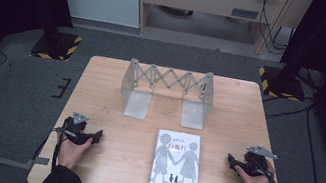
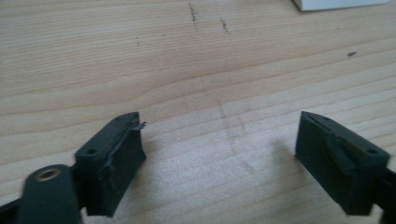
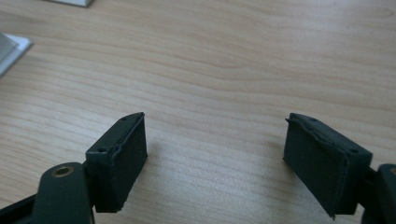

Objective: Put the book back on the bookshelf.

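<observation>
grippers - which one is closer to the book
The right gripper: little bare table separates it from the book. The left gripper sits across a much wider stretch of wood.

High view overhead, facing forward; gripper views close above table point(image 1: 103, 157).

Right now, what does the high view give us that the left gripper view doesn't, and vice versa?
High view: the book lying flat with its cover up, the expandable metal bookend rack behind it, the right gripper, both hands and the floor.

Left gripper view: the left gripper up close, jaws wide apart over bare wood with nothing between them, plus faint dark marks in the grain.

Both: the wooden table and the left gripper.
</observation>
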Motion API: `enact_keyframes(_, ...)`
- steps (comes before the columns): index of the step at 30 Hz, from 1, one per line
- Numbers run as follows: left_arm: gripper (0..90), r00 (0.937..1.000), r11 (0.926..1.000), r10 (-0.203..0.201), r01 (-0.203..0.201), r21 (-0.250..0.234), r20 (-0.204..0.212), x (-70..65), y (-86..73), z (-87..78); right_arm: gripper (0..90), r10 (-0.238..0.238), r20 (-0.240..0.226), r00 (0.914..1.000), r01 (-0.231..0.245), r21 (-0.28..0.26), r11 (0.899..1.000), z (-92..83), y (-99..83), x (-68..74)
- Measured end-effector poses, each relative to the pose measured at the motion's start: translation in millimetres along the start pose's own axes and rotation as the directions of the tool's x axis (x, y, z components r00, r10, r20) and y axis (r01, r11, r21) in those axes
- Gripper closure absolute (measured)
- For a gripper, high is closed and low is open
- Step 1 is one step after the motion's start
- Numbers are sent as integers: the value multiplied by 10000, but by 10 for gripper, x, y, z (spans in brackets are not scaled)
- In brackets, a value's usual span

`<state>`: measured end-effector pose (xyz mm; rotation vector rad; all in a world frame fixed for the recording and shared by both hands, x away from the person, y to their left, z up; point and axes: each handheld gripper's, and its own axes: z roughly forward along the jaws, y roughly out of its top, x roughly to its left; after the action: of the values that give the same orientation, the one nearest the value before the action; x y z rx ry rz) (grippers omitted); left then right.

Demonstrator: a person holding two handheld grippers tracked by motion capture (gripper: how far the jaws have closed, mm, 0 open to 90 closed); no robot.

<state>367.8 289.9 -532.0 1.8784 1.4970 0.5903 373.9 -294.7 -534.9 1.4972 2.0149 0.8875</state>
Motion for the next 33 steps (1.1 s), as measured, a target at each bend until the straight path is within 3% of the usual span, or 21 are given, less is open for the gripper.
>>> enact_keyframes(7, 205, 9997, 9966, 22, -1, -826, 248, -61, 52, -125, 232, 76, -506, 9987, -108, -633, 9979, -94, 50, 69)
enact_keyframes(12, 208, 9982, 9935, 57, 12, -1137, 599, -121, 79, -177, 248, -107, -719, 9974, 46, -838, 9965, -121, 77, 96)
enact_keyframes(17, 210, 9946, 9893, 348, -204, -1443, 977, -255, 137, -257, 257, -75, -1080, 9941, -59, -1235, 9923, -198, 134, 148)
enact_keyframes(20, 194, 9939, 9872, 434, -270, -1574, 1015, -294, 159, -277, 261, -161, -1235, 9922, -15, -1404, 9901, -225, 164, 176)
enact_keyframes(21, 195, 9915, 9856, 424, -213, -1675, 1233, -339, 165, -288, 260, -212, -1319, 9910, 13, -1494, 9888, -252, 184, 207)
enact_keyframes(27, 233, 9852, 9835, 533, -235, -1793, 1632, -440, 171, -330, 268, -371, -1572, 9869, 105, -1670, 9859, -306, 223, 276)
enact_keyframes(29, 236, 9806, 9794, 508, -119, -2018, 1892, -490, 200, -359, 273, -353, -1776, 9835, 28, -1805, 9836, -327, 248, 322)
enact_keyframes(33, 242, 9792, 9756, 740, -318, -2174, 1887, -555, 213, -397, 278, -498, -1919, 9802, 146, -1807, 9834, -340, 274, 372)
